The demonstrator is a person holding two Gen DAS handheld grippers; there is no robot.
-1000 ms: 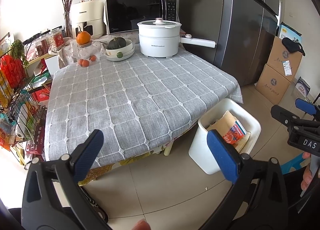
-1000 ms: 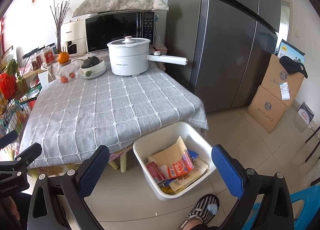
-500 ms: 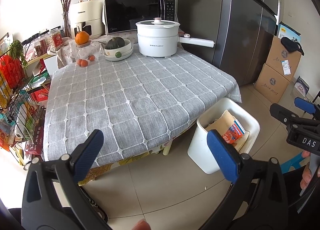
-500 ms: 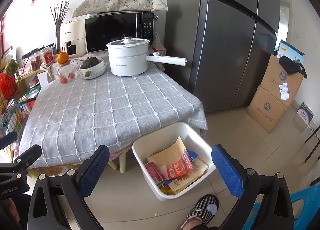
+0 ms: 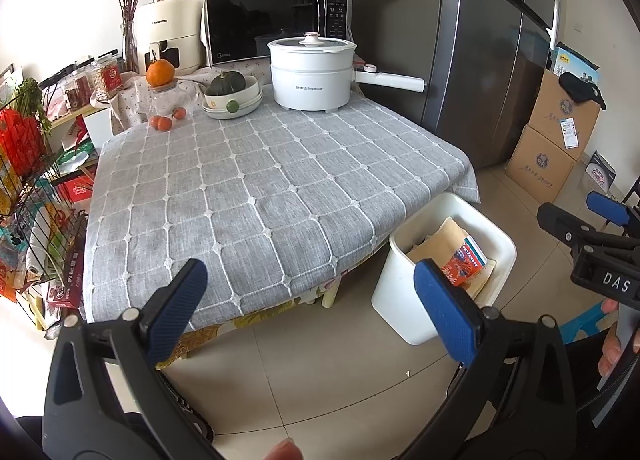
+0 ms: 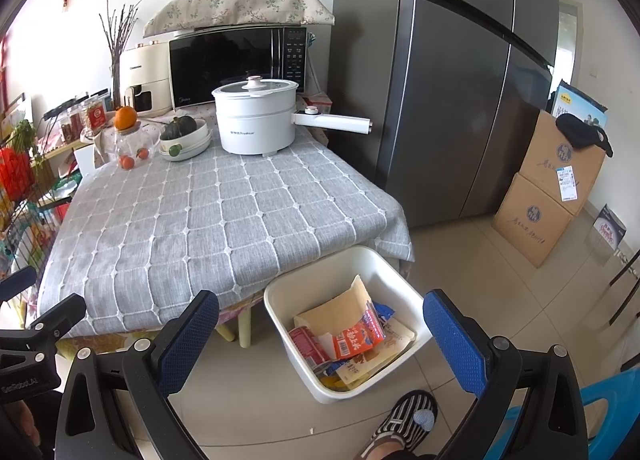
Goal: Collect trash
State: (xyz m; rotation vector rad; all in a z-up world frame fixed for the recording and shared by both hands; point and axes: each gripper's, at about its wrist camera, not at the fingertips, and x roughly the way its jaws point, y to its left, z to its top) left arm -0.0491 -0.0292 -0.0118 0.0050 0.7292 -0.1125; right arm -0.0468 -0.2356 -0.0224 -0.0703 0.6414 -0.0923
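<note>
Far left: a wire rack of packaged goods stands just beside the tabletop's left edge. Left gripper, jaws spread wide and holding nothing, hangs over the tile floor in front of the tabletop's near edge. The tabletop, under a grey grid-pattern cloth, carries things only along its far edge: oranges, a bowl with a dark squash, and a white electric pot whose handle overhangs the right edge toward the refrigerator. The cloth's near and right borders droop past the edge. Right of the near corner, the white trash bin stands on the floor, touching the hanging cloth; in it lie trash items, namely brown paper, a red can and printed wrappers. Right gripper, likewise wide apart and empty, hovers above the bin. A striped slipper stands just beside the bin's near corner. Far right: stacked cardboard boxes by the wall, with open floor between them and the bin.
</note>
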